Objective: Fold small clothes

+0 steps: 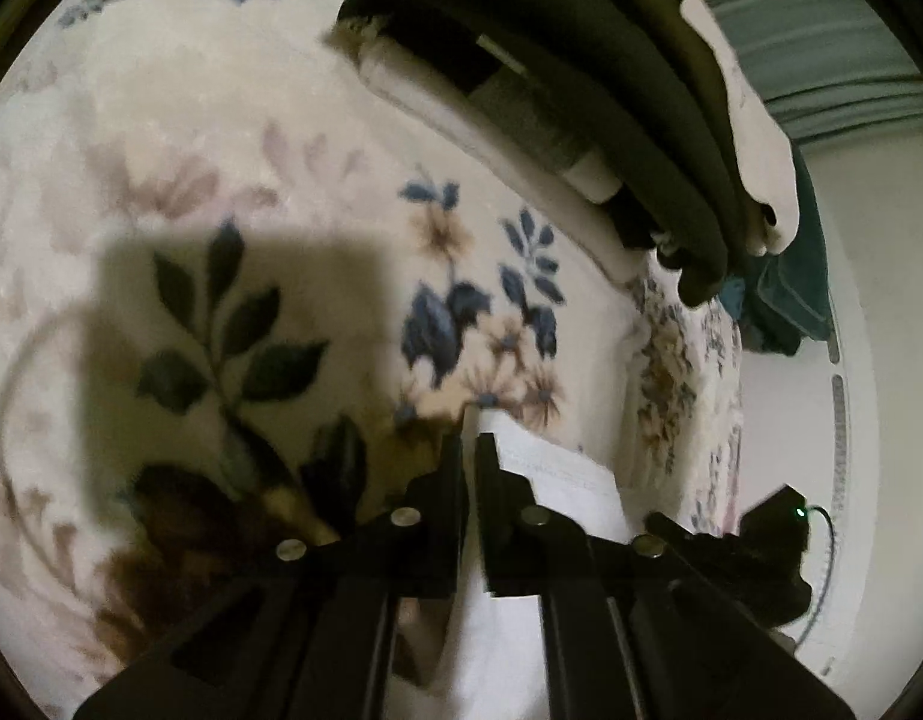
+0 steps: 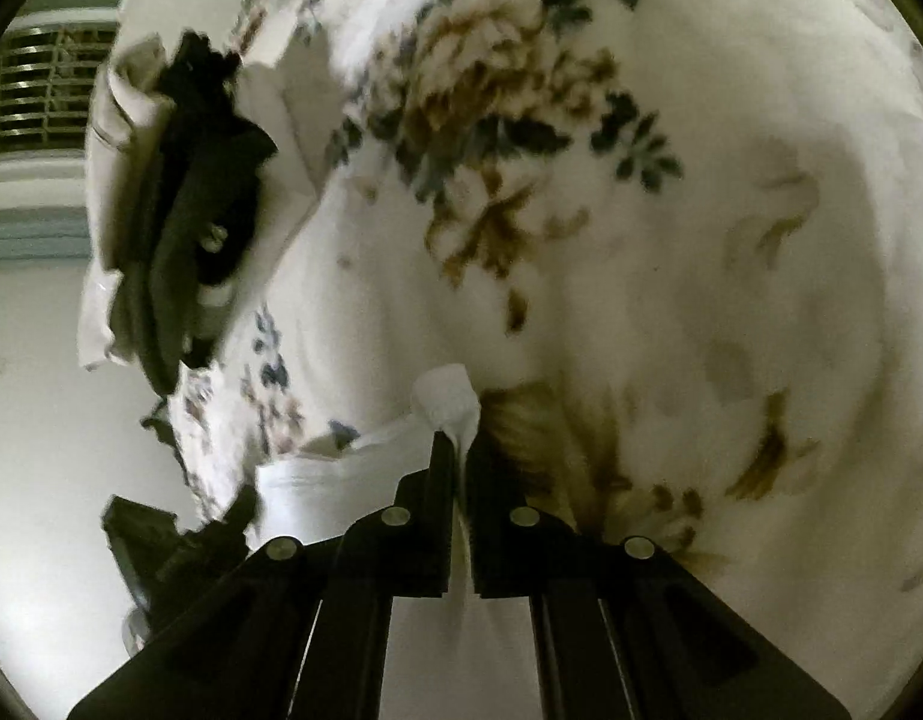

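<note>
Floral blanket (image 1: 233, 192) filling most of both views, cream ground with blue and brown flowers, spread over what looks like a bed. Pale floor (image 2: 35, 420) at 9 o'clock in the right wrist view, past the blanket's edge. Stack of folded clothes (image 1: 581, 78) on the blanket at 1 o'clock in the left wrist view, dark and cream layers overlapping; same stack (image 2: 179, 192) at 10 o'clock in the right wrist view, near the blanket's edge. Slatted vent or grille (image 2: 47, 90) at 9 to 10 o'clock, beyond the stack.

White garment (image 1: 557, 474) low in the left wrist view at 5 o'clock, lifted clear of the blanket and stretched between both tools; in the right wrist view, same white garment (image 2: 353, 468) running from centre toward 8 o'clock.

Left gripper (image 1: 470, 444): jaws pressed together, pinching an edge of the white cloth. Right gripper (image 2: 452, 444): jaws likewise pressed together on the cloth, a small bunched corner poking out above the tips. Motion blur across both views.
</note>
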`<state>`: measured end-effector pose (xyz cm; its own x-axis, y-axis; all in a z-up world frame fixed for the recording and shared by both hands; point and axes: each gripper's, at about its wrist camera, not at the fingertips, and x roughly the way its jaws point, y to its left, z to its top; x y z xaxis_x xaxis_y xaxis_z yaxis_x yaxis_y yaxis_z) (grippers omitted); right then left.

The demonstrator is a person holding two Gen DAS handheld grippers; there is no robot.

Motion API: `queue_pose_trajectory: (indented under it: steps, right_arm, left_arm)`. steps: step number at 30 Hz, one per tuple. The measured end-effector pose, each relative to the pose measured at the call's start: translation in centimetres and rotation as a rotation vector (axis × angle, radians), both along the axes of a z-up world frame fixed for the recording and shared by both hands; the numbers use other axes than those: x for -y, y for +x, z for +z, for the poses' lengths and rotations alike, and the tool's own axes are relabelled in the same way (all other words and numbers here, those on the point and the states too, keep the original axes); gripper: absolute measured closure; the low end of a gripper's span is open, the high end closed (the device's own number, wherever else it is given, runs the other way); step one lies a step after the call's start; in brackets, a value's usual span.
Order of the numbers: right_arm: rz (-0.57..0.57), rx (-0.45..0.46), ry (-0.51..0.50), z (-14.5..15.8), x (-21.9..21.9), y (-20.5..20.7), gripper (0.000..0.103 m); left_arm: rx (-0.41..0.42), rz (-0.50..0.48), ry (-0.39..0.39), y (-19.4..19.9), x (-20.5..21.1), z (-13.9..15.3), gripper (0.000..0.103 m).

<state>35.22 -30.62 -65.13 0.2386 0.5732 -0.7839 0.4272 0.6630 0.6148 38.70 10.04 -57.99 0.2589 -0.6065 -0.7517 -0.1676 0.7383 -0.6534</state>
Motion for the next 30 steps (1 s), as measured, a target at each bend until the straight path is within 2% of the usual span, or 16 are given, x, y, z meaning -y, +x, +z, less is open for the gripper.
queue_pose_trajectory:
  steps: [1,2,5,6,7,11,14,15,16,17,20,24,27,28,29,30]
  right_arm:
    - [0.008,-0.016,0.009,0.1,0.2,-0.3,0.093]
    - [0.016,-0.024,0.013,0.3,0.3,-0.8,0.084]
    - [0.03,-0.048,0.031,1.1,1.0,-3.7,0.056]
    - [0.036,-0.063,0.044,1.1,1.2,-5.1,0.054]
    - [0.04,-0.08,0.056,1.0,1.3,-6.2,0.054]
    - [0.058,-0.175,0.13,-0.6,0.9,-11.5,0.054]
    - [0.058,-0.205,0.192,-2.1,-0.1,-14.0,0.054]
    - [0.055,-0.185,0.211,-2.1,-0.5,-14.5,0.054]
    - [0.055,-0.163,0.203,-2.0,-0.7,-14.9,0.065]
    - [0.064,-0.151,0.173,-1.8,-1.0,-15.1,0.089]
    - [0.053,-0.137,0.135,-1.6,-0.9,-15.8,0.097]
    - [0.053,-0.136,0.111,-0.9,-0.3,-16.1,0.098]
    - [0.052,-0.155,0.158,-0.8,0.4,-15.9,0.097]
    - [0.054,-0.162,0.17,-1.0,0.5,-16.0,0.096]
    - [0.059,-0.168,0.171,-1.2,0.8,-16.0,0.09]
    - [0.063,-0.173,0.168,-1.2,0.8,-16.1,0.085]
  left_arm:
    - [-0.024,-0.012,-0.014,-0.4,-0.3,0.1,0.098]
    - [-0.031,-0.019,-0.03,-1.0,-0.6,0.3,0.096]
    - [-0.038,-0.034,-0.083,-4.6,-1.7,1.1,0.066]
    - [-0.048,-0.038,-0.091,-5.8,-1.8,1.1,0.049]
    - [-0.061,-0.041,-0.098,-6.9,-1.6,1.0,0.045]
    - [-0.157,-0.088,-0.141,-11.6,-0.5,-0.6,0.045]
    - [-0.156,-0.098,-0.118,-13.8,0.3,-0.9,0.048]
    - [-0.144,-0.103,-0.103,-14.2,0.4,-0.7,0.073]
    - [-0.145,-0.114,-0.09,-14.4,0.5,-0.6,0.093]
    - [-0.149,-0.13,-0.076,-14.7,0.5,-0.5,0.093]
    - [-0.125,-0.153,-0.05,-15.1,-0.3,0.3,0.093]
    - [-0.122,-0.199,0.008,-15.9,-2.1,0.5,0.093]
    - [-0.132,-0.191,-0.061,-15.9,-3.1,0.3,0.09]
    - [-0.135,-0.18,-0.09,-15.9,-3.1,0.3,0.085]
    - [-0.132,-0.171,-0.111,-15.8,-3.0,0.2,0.079]
    - [-0.125,-0.167,-0.124,-15.8,-2.7,0.2,0.06]
